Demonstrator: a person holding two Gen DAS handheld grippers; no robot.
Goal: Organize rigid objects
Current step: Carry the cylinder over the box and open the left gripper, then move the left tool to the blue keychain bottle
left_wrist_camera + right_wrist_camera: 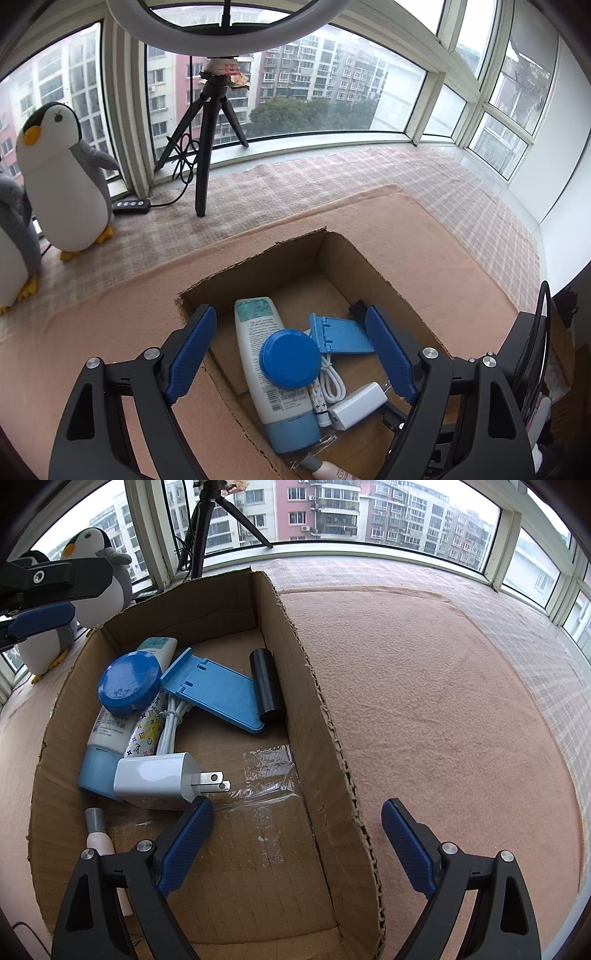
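An open cardboard box (373, 269) (332, 760) sits on a pink cloth. Inside lie a white lotion bottle (258, 350) (107, 734), a round blue tin (290, 358) (129, 686) resting on it, a blue folding stand (340, 334) (218, 694), a black cylinder (264, 683), a white charger plug (356, 406) (159, 779), a coiled white cable (332, 380) (171, 723), a patterned tube (146, 731) and a small pink bottle (99, 842). My left gripper (288, 317) hovers open above the box. My right gripper (297, 806) is open, straddling the box's right wall.
Two plush penguins (62, 177) stand at the left by the window. A black tripod (207, 147) with a ring light and its cable stands behind the box. The pink cloth (443, 720) stretches right of the box, over a checked cover (424, 177).
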